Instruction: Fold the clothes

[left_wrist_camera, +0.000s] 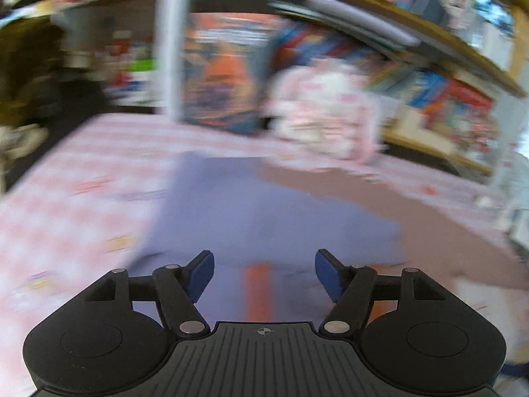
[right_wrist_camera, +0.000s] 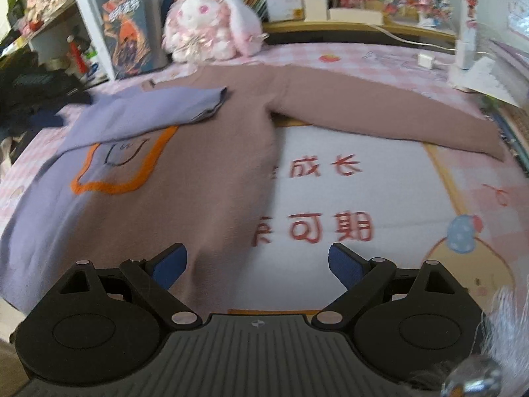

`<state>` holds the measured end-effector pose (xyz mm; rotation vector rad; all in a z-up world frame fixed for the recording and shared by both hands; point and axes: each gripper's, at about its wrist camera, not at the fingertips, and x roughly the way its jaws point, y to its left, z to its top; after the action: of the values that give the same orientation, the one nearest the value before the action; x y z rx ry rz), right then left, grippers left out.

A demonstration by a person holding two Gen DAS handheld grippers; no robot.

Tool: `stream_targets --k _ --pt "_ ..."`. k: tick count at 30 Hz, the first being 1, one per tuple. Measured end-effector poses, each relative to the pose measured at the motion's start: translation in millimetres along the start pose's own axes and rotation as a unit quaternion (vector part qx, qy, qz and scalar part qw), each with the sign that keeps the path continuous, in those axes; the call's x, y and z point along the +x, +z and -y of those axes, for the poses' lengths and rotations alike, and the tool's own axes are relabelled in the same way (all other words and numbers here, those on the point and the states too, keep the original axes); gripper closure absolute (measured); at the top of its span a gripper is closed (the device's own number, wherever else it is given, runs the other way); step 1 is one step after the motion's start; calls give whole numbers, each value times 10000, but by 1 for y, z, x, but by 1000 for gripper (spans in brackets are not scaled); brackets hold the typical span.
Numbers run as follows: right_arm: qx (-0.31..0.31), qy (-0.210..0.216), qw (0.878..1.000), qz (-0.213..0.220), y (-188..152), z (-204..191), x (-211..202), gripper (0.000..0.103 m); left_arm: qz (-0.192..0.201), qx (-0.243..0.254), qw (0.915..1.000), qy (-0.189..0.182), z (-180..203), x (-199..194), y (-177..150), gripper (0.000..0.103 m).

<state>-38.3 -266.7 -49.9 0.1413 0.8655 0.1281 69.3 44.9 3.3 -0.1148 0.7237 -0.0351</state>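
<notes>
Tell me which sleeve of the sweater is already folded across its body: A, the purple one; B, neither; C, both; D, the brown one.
A: the purple sleeve lies folded over the chest of the sweater, while the brown sleeve stretches straight out over the bed cover.

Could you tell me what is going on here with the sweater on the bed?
A person is folding a sweater spread on a pink checked bedsheet, using a hand-held gripper in each hand. The purple sleeve is already folded across the chest, while the brown sleeve still lies stretched out to the side. The left hand-held gripper is open above the purple part, holding nothing. The right hand-held gripper is also open and empty, over the sweater's lower edge. A plush rabbit sits behind.
</notes>
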Motion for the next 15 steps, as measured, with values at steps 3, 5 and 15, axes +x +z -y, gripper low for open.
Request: stream_targets --k 3,5,15 --pt "-68 -13 10000 -22 -1 -9 0 10 -141 -259 9977 616 -48 -12 -22 36" --pt "-56 -66 10000 -21 -3 -14 -2 13 -304 -430 9951 832 -74 -13 -34 38" --pt "374 -715 9965 -213 -7 -27 -6 46 -601 -354 9958 600 -111 3 -49 66"
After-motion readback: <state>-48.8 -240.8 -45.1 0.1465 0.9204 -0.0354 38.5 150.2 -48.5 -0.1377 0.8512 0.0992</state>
